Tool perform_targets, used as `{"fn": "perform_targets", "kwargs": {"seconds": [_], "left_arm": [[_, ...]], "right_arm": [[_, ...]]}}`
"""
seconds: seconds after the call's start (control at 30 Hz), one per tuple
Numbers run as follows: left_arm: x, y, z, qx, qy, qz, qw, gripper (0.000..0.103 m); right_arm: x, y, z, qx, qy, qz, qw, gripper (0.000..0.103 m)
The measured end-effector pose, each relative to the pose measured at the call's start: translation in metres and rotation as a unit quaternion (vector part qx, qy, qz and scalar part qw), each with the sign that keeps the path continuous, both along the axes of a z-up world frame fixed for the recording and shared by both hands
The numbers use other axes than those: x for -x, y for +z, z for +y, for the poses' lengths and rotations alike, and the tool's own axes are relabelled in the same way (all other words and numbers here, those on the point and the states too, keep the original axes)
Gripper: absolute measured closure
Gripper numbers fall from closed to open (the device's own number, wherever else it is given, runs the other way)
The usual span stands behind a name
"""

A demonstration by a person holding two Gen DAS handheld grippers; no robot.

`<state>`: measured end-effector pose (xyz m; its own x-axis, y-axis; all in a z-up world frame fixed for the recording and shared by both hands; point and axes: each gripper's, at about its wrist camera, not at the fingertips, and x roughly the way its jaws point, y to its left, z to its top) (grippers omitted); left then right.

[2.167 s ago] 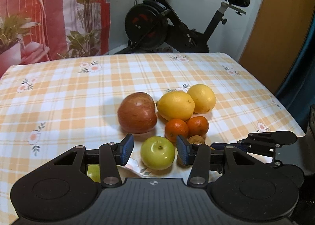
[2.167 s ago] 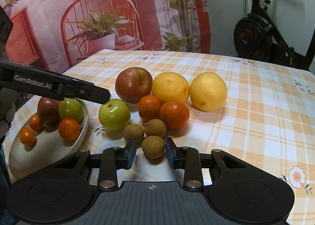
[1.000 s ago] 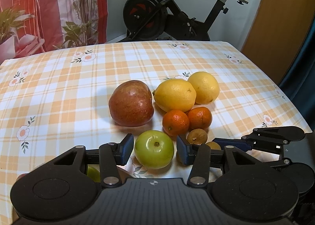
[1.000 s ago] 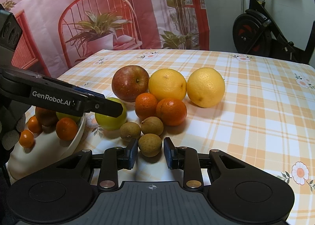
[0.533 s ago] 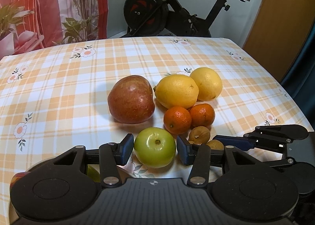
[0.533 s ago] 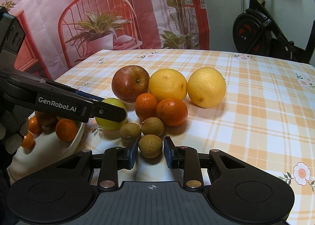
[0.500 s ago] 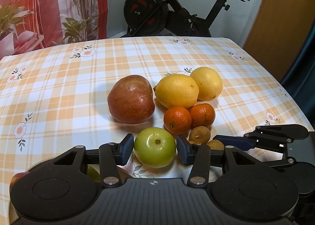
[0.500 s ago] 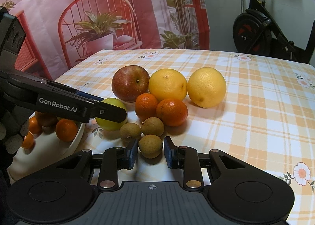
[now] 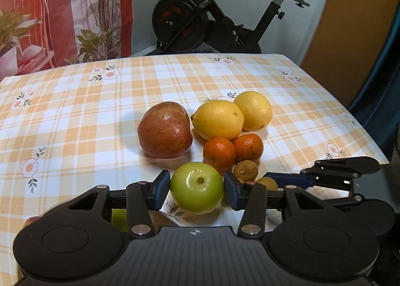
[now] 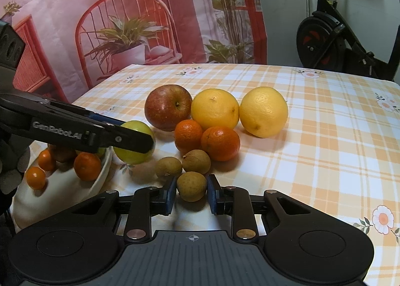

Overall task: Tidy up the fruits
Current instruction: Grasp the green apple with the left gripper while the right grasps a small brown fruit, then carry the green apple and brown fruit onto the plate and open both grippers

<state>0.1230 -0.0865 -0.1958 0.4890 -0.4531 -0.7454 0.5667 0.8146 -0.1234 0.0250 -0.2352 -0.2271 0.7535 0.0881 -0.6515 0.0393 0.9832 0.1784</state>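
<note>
On the plaid table (image 9: 75,116), the left gripper (image 9: 197,187) has closed in and now clenches the green apple (image 9: 197,187) at 6 o'clock of the pile, while the right gripper (image 10: 191,189) has pinched a longan (image 10: 192,186), so both look ready for the bowl (image 10: 57,201) at 9 o'clock.

"GenRobot.AI" in white, on left gripper (image 10: 140,136) arm

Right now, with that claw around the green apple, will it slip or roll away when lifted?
The green apple looks smooth and glossy, so it may be a little slippery. It is round, so a nudge would probably roll it. The left claw has a pad on either side at its widest part, which should hold it; it looks firm, not squashy.
</note>
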Motion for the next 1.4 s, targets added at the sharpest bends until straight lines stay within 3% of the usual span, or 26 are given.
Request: {"fn": "perform_targets", "kwargs": {"seconds": [0.3, 0.7, 1.4], "left_arm": [[0.040, 0.027, 0.045, 0.006, 0.002, -0.009, 0.9999, 0.053], [0.072, 0.032, 0.115, -0.001, 0.062, -0.002, 0.9981, 0.053], [0.096, -0.003, 0.116, -0.042, 0.027, 0.023, 0.9985, 0.053]], "right_arm": [[0.004, 0.023, 0.019, -0.013, 0.031, -0.027, 0.999, 0.079], [-0.017, 0.036, 0.080, -0.009, 0.114, -0.022, 0.993, 0.079], [-0.062, 0.029, 0.148, 0.005, 0.213, 0.019, 0.977, 0.079]]}}
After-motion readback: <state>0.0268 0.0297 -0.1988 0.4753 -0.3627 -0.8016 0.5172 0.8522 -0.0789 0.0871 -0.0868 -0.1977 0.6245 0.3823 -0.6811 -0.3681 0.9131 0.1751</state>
